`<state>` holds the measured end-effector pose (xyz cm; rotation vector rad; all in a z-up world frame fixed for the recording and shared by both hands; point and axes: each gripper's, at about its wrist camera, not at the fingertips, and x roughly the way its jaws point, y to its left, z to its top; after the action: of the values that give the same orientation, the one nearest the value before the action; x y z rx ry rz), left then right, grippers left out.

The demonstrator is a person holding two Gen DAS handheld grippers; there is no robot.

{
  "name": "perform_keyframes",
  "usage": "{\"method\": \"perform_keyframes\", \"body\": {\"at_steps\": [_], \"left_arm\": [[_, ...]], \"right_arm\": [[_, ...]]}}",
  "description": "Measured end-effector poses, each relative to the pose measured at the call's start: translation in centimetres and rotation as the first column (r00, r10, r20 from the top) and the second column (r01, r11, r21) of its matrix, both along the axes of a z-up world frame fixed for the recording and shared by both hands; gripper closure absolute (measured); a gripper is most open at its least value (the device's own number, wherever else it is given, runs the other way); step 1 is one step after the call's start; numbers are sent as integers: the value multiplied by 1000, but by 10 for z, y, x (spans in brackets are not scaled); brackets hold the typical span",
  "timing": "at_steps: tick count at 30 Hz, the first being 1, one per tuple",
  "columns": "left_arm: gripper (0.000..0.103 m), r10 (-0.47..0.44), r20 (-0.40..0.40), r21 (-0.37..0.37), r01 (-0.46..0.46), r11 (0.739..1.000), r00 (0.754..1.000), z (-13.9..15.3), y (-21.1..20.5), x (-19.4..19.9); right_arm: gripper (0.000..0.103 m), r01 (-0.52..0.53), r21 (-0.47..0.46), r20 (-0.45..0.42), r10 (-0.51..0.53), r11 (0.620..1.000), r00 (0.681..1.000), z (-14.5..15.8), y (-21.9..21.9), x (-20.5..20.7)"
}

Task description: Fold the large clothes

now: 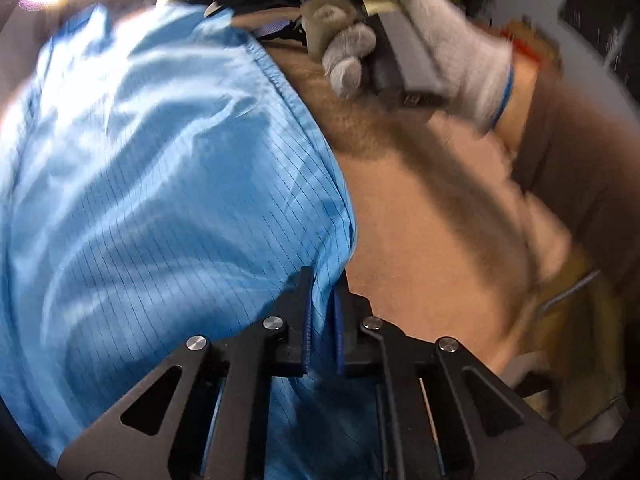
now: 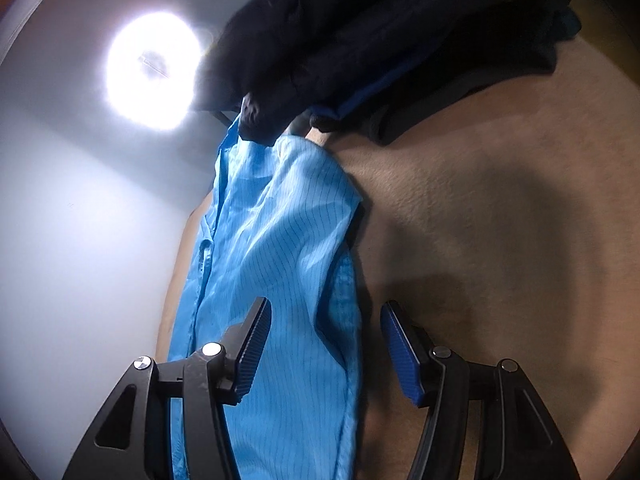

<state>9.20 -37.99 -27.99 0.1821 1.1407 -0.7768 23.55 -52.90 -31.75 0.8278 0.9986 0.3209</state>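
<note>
A light blue pinstriped garment (image 1: 160,184) is seen spread on a tan surface (image 1: 432,208). The left gripper (image 1: 322,312) is clenched on the garment: its edge is pinched between the two blue-padded fingers (image 1: 307,320), and the bulk of the cloth is spread away from the fingertips and to their left side. To the right of these fingers only bare surface is shown.

The right gripper (image 2: 324,344) is held released, its fingers (image 2: 254,352) standing wide apart. The garment's hem edge is seen between them, nearer the left finger, with no pad pressed on it; the right finger stands over bare surface.

In the left wrist view a gloved hand (image 1: 432,40) gripping a grey handle is shown beyond the fingertips; much of this picture is blurred, and the clutter at its right rim cannot be made out. The garment's near end is cut off by the gripper bodies in both views.

In the right wrist view the garment's long axis is seen running straight away from the fingers, its far end reaching a pile of dark clothes (image 2: 380,40). A glaring light (image 2: 154,68) washes out the upper left.
</note>
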Motion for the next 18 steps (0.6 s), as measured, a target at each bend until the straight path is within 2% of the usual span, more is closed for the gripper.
{"method": "perform_keyframes", "body": {"at_steps": [2, 3, 5, 6, 8, 11, 12, 15, 18], "left_arm": [[99, 42, -89, -98, -51, 994, 995, 8, 19, 8], [99, 53, -116, -129, -68, 989, 992, 12, 26, 10], [99, 63, -141, -181, -89, 979, 988, 22, 39, 10], [99, 67, -144, -194, -95, 976, 987, 27, 43, 9], [99, 70, -142, -228, -101, 968, 987, 36, 53, 5], [99, 84, -167, -267, -127, 955, 982, 37, 71, 6], [99, 92, -173, -271, -138, 953, 981, 36, 76, 6], [99, 117, -183, -282, -166, 945, 976, 33, 89, 9], [99, 138, -179, -300, -187, 935, 974, 37, 104, 7]], "right_arm": [[42, 18, 41, -11, -17, 999, 1000, -9, 1, 6], [45, 39, 72, -23, -38, 997, 999, -15, 0, 10], [76, 72, 117, -27, -69, 990, 997, -20, 0, 15], [98, 68, 143, -29, -64, 987, 998, -20, 1, 18], [102, 59, 138, -3, -59, 989, 998, -7, 6, 18], [103, 8, 63, 126, -16, 998, 992, 34, 20, 13], [103, 12, 42, 131, -17, 999, 991, 40, 23, 12], [103, 14, -149, 39, -8, 989, 999, 45, 41, 21], [103, 11, -195, 32, -5, 981, 999, 57, 56, 23]]}}
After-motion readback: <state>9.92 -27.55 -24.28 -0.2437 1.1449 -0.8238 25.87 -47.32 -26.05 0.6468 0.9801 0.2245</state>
